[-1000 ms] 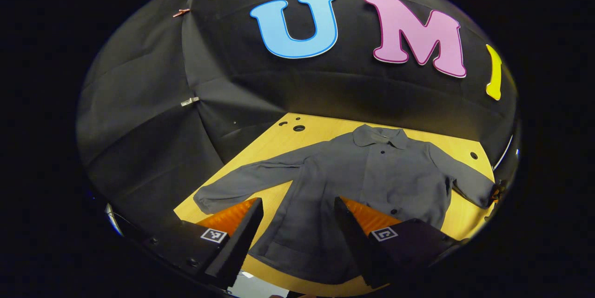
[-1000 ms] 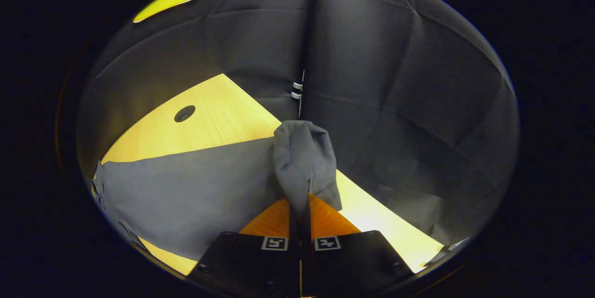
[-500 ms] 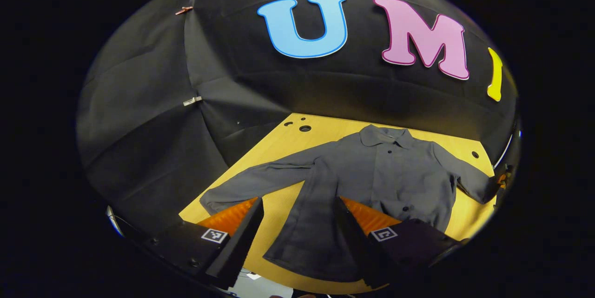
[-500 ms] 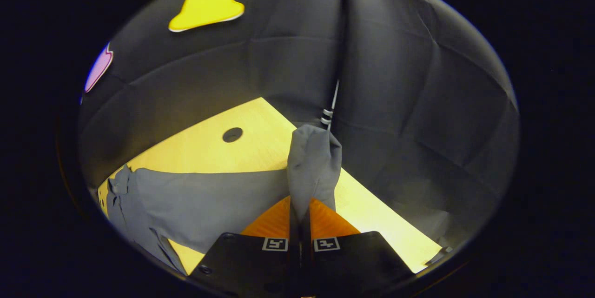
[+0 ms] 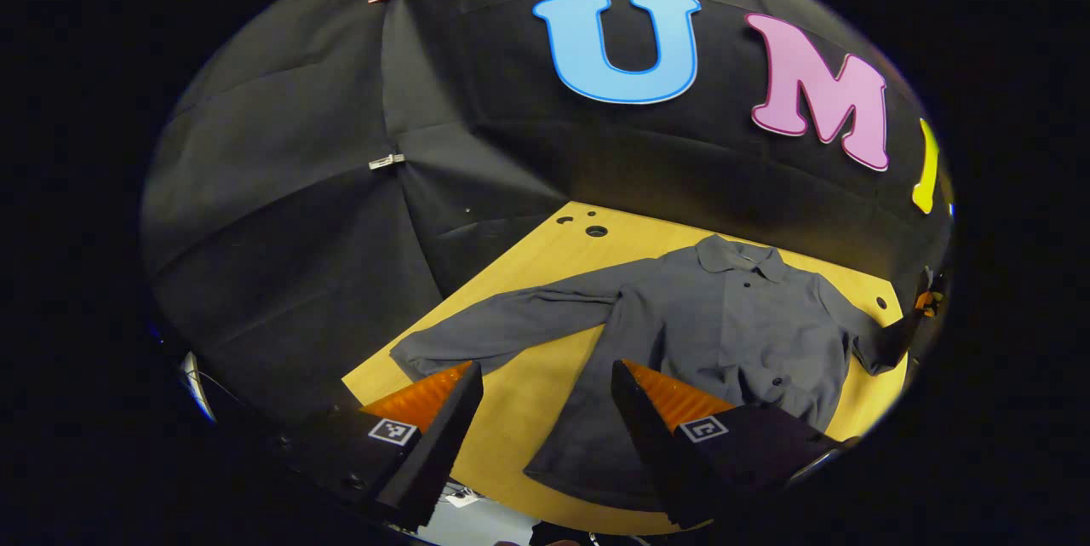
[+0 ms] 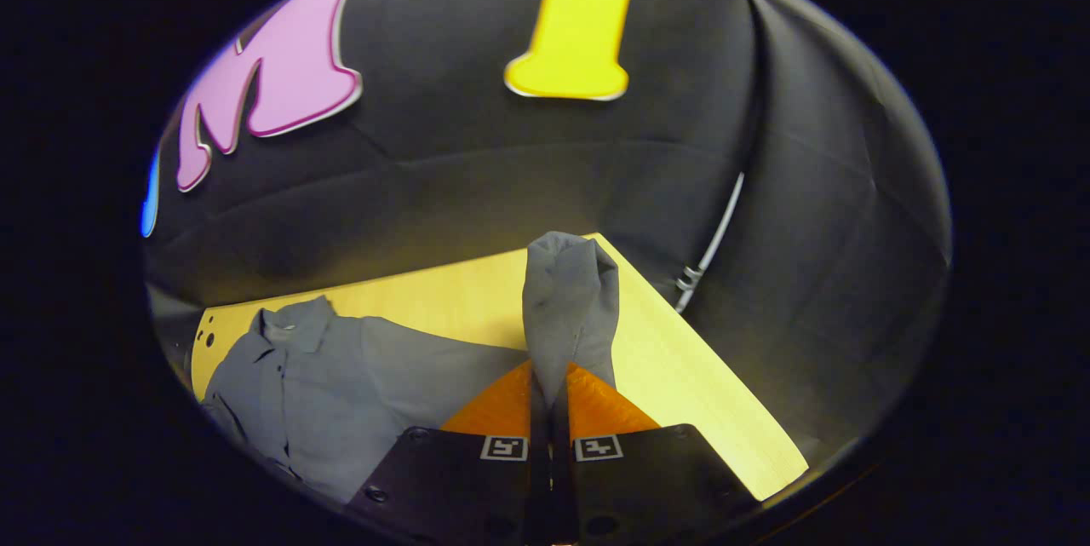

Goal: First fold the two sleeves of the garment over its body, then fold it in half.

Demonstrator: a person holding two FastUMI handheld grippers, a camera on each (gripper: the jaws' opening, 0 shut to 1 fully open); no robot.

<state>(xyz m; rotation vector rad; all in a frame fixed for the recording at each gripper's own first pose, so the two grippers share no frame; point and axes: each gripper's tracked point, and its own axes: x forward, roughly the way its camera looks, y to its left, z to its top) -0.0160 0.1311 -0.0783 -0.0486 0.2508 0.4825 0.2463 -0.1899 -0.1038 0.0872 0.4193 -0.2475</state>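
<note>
Black cloth walls are standing close around a yellow wooden bench (image 5: 528,410), and they are meeting its back and side edges. In the left gripper view, a wide strip of bare wood is showing between the shirt's body and its long sleeve, and more bare wood is showing at the near edge. A few small round holes (image 5: 596,231) are sitting in the far corner of the bench. In the right gripper view, bare wood is running along the far edge and down the right side (image 6: 681,376), right up to the cloth wall.

A dark grey button-up shirt with a collar (image 5: 724,324) is lying flat on the bench with its front up. Its collar is pointing to the far wall. One sleeve (image 5: 502,324) is lying stretched out flat to the side. The other sleeve's end (image 6: 569,307) is being lifted up off the bench.

The left hand-held gripper (image 5: 545,410) is hanging above the near edge with its two fingers wide apart, and it is holding nothing. The right hand-held gripper (image 6: 549,410) is pinching the lifted sleeve end tight between both orange fingers.
</note>
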